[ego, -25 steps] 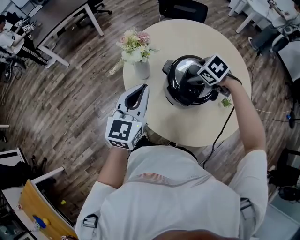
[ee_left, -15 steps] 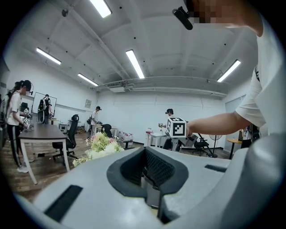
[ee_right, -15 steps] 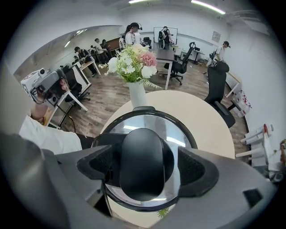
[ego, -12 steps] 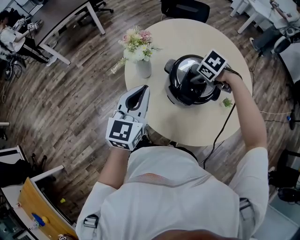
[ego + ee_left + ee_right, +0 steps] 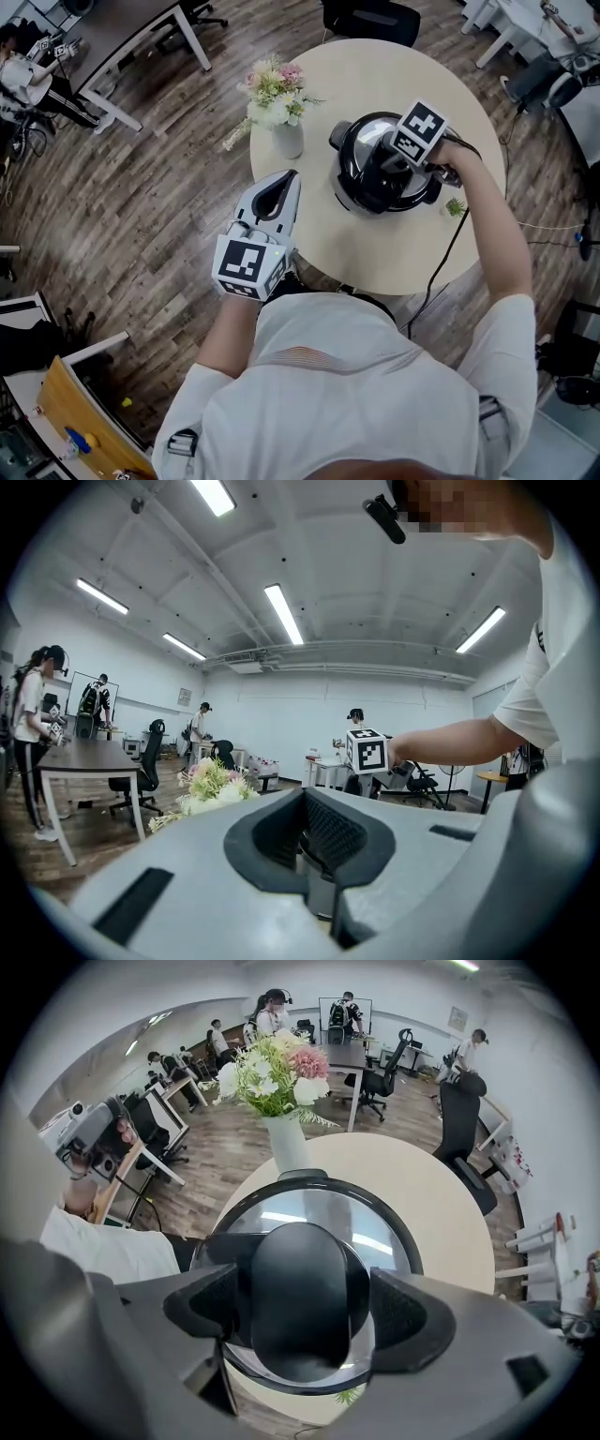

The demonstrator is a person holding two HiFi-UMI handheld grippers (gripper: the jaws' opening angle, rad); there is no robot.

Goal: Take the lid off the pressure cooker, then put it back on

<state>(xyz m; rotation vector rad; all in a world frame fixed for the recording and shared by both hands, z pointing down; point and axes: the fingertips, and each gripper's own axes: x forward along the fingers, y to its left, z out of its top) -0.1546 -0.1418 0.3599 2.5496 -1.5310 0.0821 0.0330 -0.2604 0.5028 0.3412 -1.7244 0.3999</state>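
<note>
Two grippers are in play over a round, pale worktop [image 5: 375, 66]. The right gripper [image 5: 382, 161] reaches down over the pressure cooker [image 5: 345, 192], which stands near the middle of the worktop with its lid [image 5: 361, 141] seated on it. In the right gripper view the lid shows as a glass dome in a dark rim, with a black oval knob [image 5: 298, 1288] at its centre. The right gripper's fingers [image 5: 412, 1321] stand apart, one on each side of that knob; they straddle it, and a narrow gap shows between the knob and the pad on the right of that view, so they are not pressed onto it. The left gripper [image 5: 287, 176] is held low, close to the person's body, over the near edge of the worktop and well apart from the cooker. Its fingers are together and nothing is between them, as the left gripper view shows. A white vase [image 5: 287, 141] of pink and white flowers [image 5: 272, 89] stands just beside the cooker, on the side of the left gripper. A small green plant [image 5: 453, 206] lies on the worktop by the right hand, and a black cord [image 5: 441, 272] runs off the worktop's near edge. The floor [image 5: 141, 206] is of dark wood planks.
</note>
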